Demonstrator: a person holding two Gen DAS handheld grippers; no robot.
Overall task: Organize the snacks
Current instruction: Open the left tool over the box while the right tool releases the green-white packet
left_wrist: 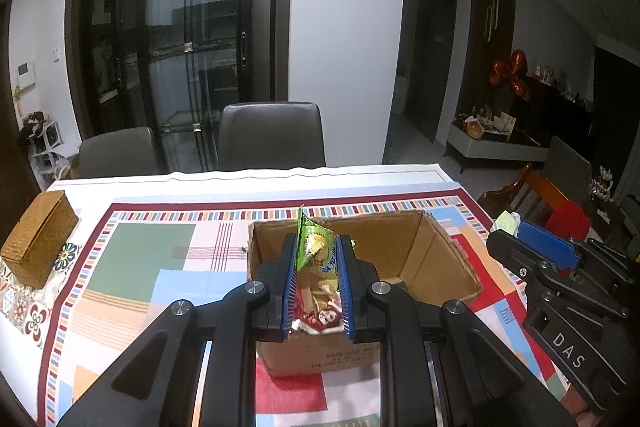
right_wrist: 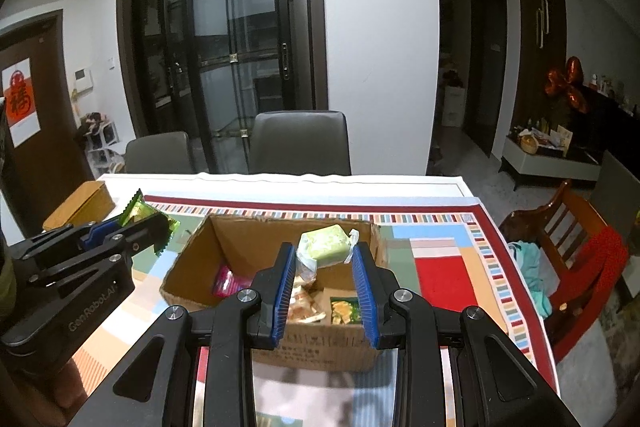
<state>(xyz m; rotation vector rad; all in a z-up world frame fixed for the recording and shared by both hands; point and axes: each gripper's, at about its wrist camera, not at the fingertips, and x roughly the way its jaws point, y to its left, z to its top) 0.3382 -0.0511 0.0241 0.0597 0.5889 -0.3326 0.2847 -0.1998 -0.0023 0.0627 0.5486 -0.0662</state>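
Held above the near left part of the cardboard box [left_wrist: 404, 251], the left gripper [left_wrist: 317, 247] is clamped on a green snack packet [left_wrist: 316, 247], which is pinched upright between the blue finger pads [left_wrist: 289, 279]. A woven box [left_wrist: 38, 237] is seen at the far left of the patterned tablecloth [left_wrist: 140, 259]. Inside the cardboard box, a pink packet [right_wrist: 226, 281], pale wrapped snacks [right_wrist: 306, 307] and a green-and-yellow packet [right_wrist: 344, 311] are seen lying on the bottom. Further right, the right gripper [right_wrist: 325, 253] is closed on a pale green wrapped cake [right_wrist: 326, 247], which is gripped by its clear wrapper ends above the open box. A wooden chair [right_wrist: 568, 227] with red cloth is seen beside the table's right edge.
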